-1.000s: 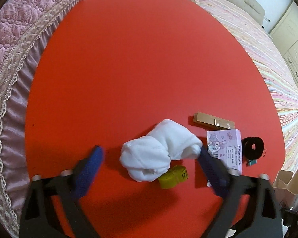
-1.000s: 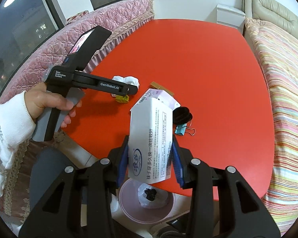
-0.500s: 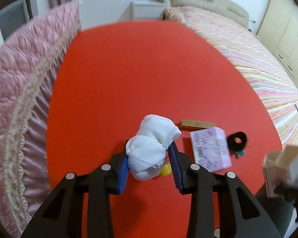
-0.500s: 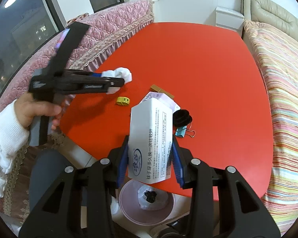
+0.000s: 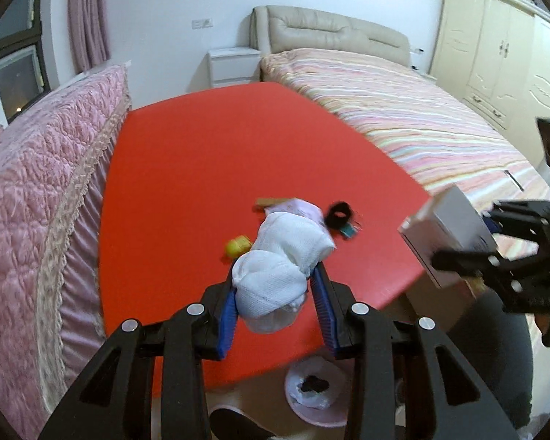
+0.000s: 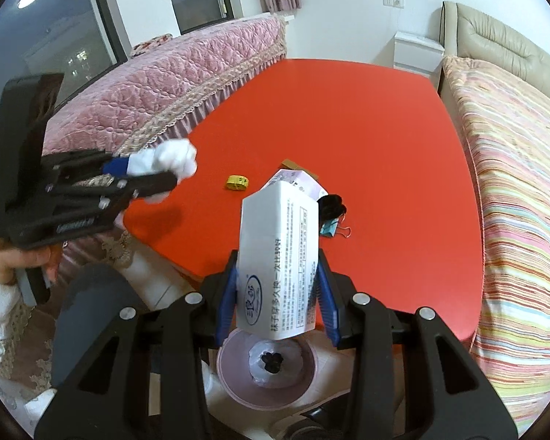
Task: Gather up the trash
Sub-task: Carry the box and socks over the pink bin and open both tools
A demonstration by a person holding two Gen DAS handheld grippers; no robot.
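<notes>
My left gripper (image 5: 277, 304) is shut on a white crumpled cloth wad (image 5: 280, 267) and holds it in the air above the near edge of the red table (image 5: 209, 168); the gripper and wad also show in the right wrist view (image 6: 172, 161). My right gripper (image 6: 277, 293) is shut on a white printed paper box (image 6: 278, 253), held over the table's front edge above a pink trash bin (image 6: 238, 385) on the floor. The bin also shows in the left wrist view (image 5: 311, 388). The box shows at the right of the left wrist view (image 5: 447, 234).
On the table lie a yellow tape roll (image 6: 237, 182), a purple printed packet (image 6: 297, 179), a small cardboard piece (image 6: 289, 164), a black hair tie (image 6: 332, 205) and a teal binder clip (image 6: 330, 228). A pink quilted bench (image 6: 165, 84) stands left, a striped bed (image 6: 513, 183) right.
My left gripper closed on the white cloth wad, lifted it off the table and drew it back toward the near edge. My right gripper stayed put with the box.
</notes>
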